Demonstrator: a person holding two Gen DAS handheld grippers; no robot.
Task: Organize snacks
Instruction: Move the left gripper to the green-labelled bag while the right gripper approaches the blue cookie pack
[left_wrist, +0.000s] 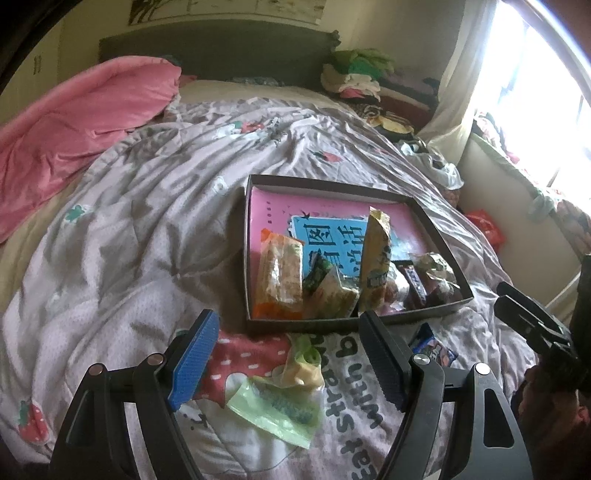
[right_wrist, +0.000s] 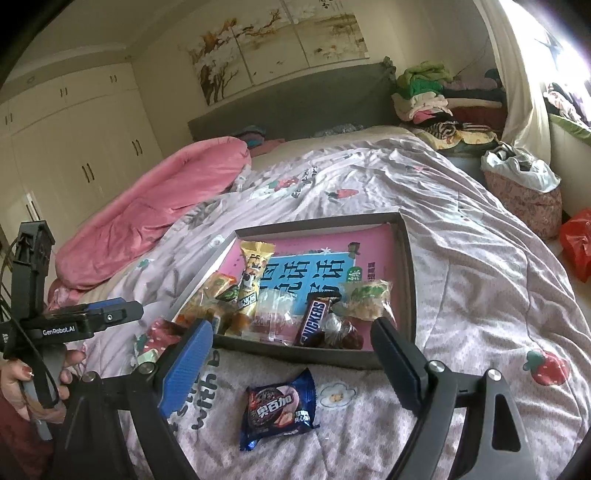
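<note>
A shallow dark box (left_wrist: 332, 326) (right_wrist: 406, 266) with a pink and blue lining lies on the bed and holds several snack packets, among them a Snickers bar (right_wrist: 312, 321) and a tall yellow packet (left_wrist: 376, 258). A green and clear snack bag (left_wrist: 280, 398) lies on the quilt in front of the box, between the fingers of my open, empty left gripper (left_wrist: 288, 369). A dark blue cookie packet (right_wrist: 279, 408) (left_wrist: 434, 345) lies on the quilt just below my open, empty right gripper (right_wrist: 291, 369).
A pink duvet (right_wrist: 147, 218) is bunched at the bed's left. Piled clothes (right_wrist: 424, 99) sit by the headboard. A white plastic bag on a floral bag (right_wrist: 524, 184) and a red bag (right_wrist: 578, 247) stand right of the bed.
</note>
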